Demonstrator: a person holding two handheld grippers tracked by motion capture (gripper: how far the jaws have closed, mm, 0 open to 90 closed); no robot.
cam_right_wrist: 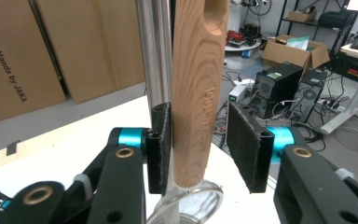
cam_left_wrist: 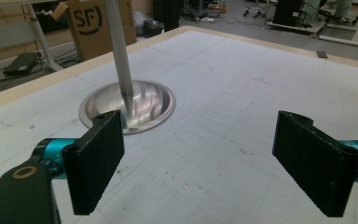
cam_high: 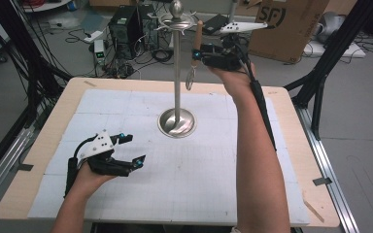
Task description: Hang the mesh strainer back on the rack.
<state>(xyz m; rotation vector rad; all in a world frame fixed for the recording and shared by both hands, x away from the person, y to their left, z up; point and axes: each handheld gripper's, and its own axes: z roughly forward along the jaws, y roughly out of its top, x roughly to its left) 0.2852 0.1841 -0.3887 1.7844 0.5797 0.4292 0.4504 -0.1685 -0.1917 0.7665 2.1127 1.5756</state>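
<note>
Wooden-handled utensil hanging upright at the rack, right gripper letting go

Our right fingers stand parted around its vertical handle, one touching; left gripper idles wide open, empty, over the counter.

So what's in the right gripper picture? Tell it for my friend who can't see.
A wooden handle hangs upright between the right gripper's two black jaws, with a gap on one side, so the jaws are open. A shiny metal pole stands right behind it, and cardboard boxes sit farther back.
</note>
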